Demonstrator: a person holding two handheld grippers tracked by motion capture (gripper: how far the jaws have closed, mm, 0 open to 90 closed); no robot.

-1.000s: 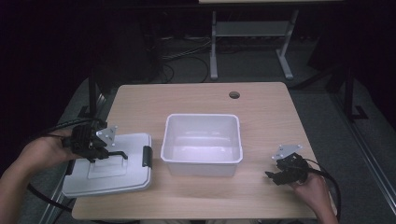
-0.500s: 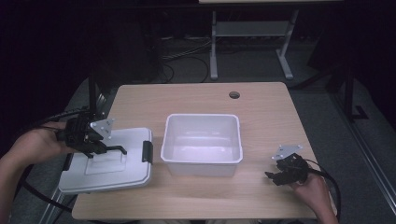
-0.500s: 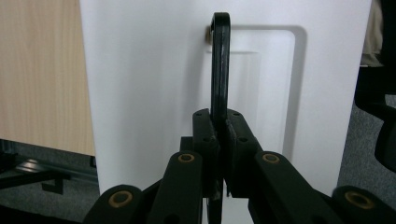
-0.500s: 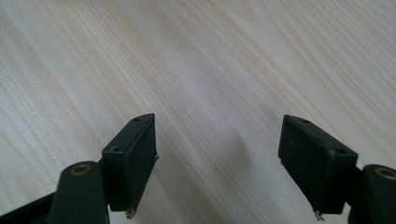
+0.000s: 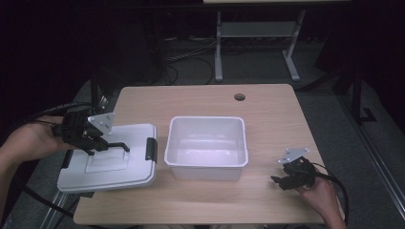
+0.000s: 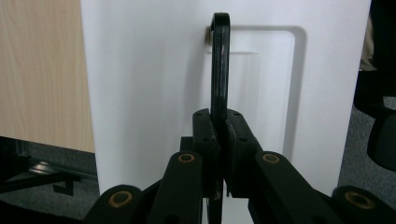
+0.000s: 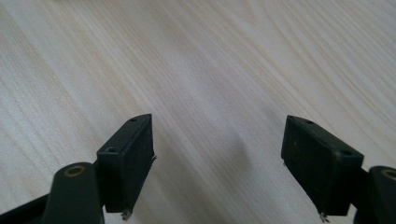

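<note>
High view: the left gripper (image 5: 98, 140) was clenched on the black handle (image 5: 117, 145) of the white lid (image 5: 112, 164), at 9 o'clock from the white bin (image 5: 206, 148). Lid looked tipped, its left corner hanging past the surface (image 5: 267, 109) edge, and no part of it was over the bin yet. The bin sat open and empty mid-surface. I'd judge: grasp done, carry and seating on the bin left. The right gripper (image 5: 282, 179) idled at approx 4 o'clock from the bin, well apart from it, resting low by the near edge.

Left gripper view: the fingers (image 6: 205, 135) were pinched tight on the handle bar (image 6: 220, 65), which ran straight up at 12 o'clock w/ the lid's recessed panel (image 6: 275, 84) behind it.

Right gripper view: the fingers (image 7: 128, 158) were spread wide w/ nothing between, just pale wood grain.

The surface was light wood w/ a round cable hole (image 5: 239, 97) at 12 o'clock. Room was dark: grey floor, loose cables and a metal stand (image 5: 255, 43) behind.
</note>
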